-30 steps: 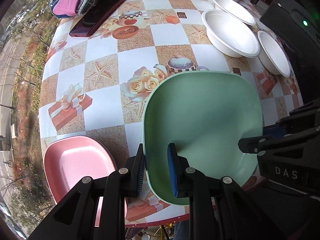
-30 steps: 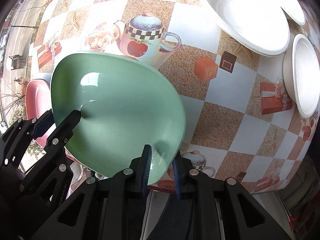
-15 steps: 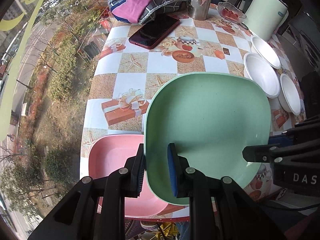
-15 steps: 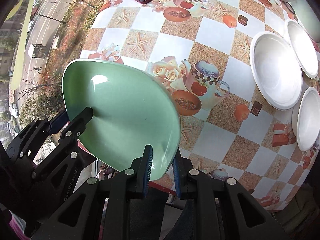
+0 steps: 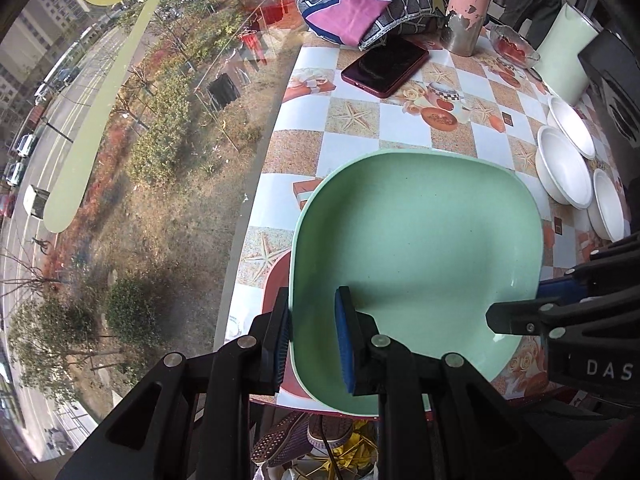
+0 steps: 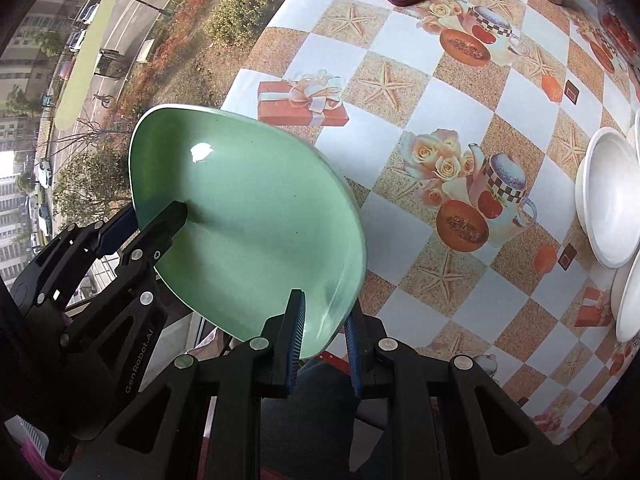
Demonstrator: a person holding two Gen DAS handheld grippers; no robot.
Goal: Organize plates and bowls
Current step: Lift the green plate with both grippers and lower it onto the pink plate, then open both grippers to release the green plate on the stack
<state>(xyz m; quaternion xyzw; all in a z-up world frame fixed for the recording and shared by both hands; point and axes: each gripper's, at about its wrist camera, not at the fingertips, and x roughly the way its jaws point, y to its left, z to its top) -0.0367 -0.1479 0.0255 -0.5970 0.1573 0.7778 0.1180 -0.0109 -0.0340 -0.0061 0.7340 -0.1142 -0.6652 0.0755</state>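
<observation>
Both grippers hold one pale green square plate (image 5: 416, 248) above the table's near left corner. My left gripper (image 5: 314, 336) is shut on its near rim. My right gripper (image 6: 324, 332) is shut on the opposite rim of the same plate (image 6: 248, 216) and shows at the right of the left wrist view. A pink plate (image 5: 278, 280) lies on the table under the green one, mostly hidden. Three white bowls (image 5: 564, 170) sit at the table's right edge; they also show in the right wrist view (image 6: 610, 196).
The table (image 5: 404, 124) has a checked cloth and stands against a window. A dark red phone (image 5: 386, 65), a folded cloth (image 5: 360, 12), a pink metal cup (image 5: 466, 12), a glass dish (image 5: 514, 46) and a pale green jug (image 5: 568, 56) stand at the back.
Both grippers have lifted the green plate higher and carried it left, over the pink plate, which is now almost fully covered. The bowls have not moved.
</observation>
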